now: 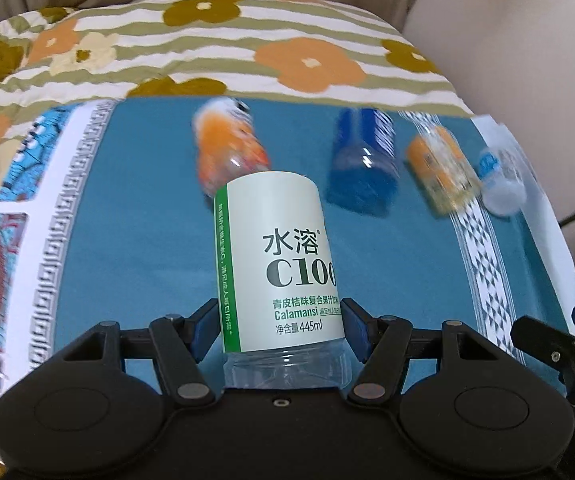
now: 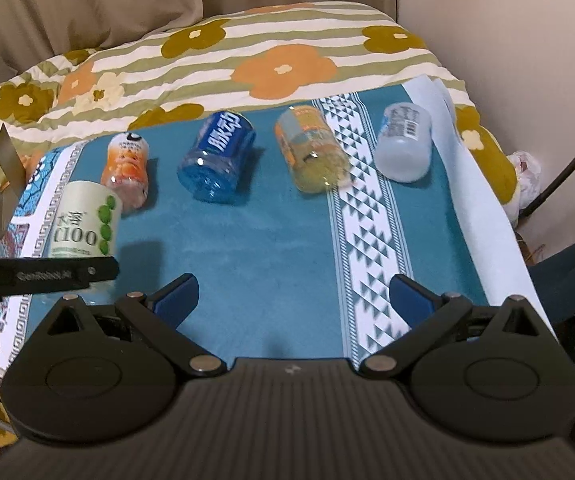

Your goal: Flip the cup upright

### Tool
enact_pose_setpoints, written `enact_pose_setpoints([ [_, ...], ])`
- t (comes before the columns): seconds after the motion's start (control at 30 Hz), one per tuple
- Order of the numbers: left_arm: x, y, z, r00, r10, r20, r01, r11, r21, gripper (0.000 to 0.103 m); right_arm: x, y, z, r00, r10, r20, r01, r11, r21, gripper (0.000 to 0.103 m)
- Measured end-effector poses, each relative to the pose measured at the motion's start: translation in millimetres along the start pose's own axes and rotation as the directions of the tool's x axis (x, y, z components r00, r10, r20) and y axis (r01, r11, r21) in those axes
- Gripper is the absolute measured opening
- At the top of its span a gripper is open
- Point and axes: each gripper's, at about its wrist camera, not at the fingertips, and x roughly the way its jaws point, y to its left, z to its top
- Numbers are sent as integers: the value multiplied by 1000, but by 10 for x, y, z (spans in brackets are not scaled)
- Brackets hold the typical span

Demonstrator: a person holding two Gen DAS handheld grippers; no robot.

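Note:
My left gripper [image 1: 281, 328] is shut on a white-and-green "C100" bottle cup [image 1: 275, 260], its blue pads pressing the cup's lower sides. In the right wrist view this cup [image 2: 83, 220] sits at the far left with its label reading upright, and the left gripper's black finger [image 2: 47, 276] crosses in front of its base. Whether the cup touches the cloth is hidden. My right gripper [image 2: 293, 292] is open over the blue cloth, holding nothing.
Several other cups lie on their sides in a row on the blue patterned cloth [image 2: 271, 232]: orange [image 2: 125, 168], blue [image 2: 217, 156], yellow [image 2: 313, 152], clear white [image 2: 405, 144]. A flowered quilt [image 2: 247, 52] lies behind them and a wall stands to the right.

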Motion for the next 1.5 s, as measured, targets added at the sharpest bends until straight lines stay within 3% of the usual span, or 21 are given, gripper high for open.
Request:
enact_pose_setpoints([
  [0.27,262,-268,-203,1000,1,-11,0,999,35,68,44,-189,-204,1000,1,-26,-1,1000,-3,103],
  [0.57,372,-331,-219,1000,14,-7,-14,999,46,69,46,-270,-248,1000,5,-30,-5,1000,-1,103],
  [0.6,375,-328,-217,1000,14,-10,-13,999,41,71,43,-272,-249,1000,6,-30,-6,1000,-1,103],
  [0.7,370,-315,-212,1000,25,-15,-25,999,29,91,17,-270,-259,1000,12,-27,-12,1000,-1,103],
  [0.83,315,-314,-227,999,39,-14,-38,999,37,93,-40,-263,-243,1000,22,-16,-22,1000,-6,103],
  [1.07,20,-328,-331,998,70,7,-70,996,50,93,-142,-217,-40,998,71,3,-70,997,-31,103],
  [1.2,-252,-270,-371,994,92,52,-94,995,44,99,-194,-88,183,992,127,-1,-127,990,-54,103],
  [1.5,-679,214,-393,982,134,134,-136,991,6,102,43,456,636,959,254,-124,-263,963,-65,103],
])
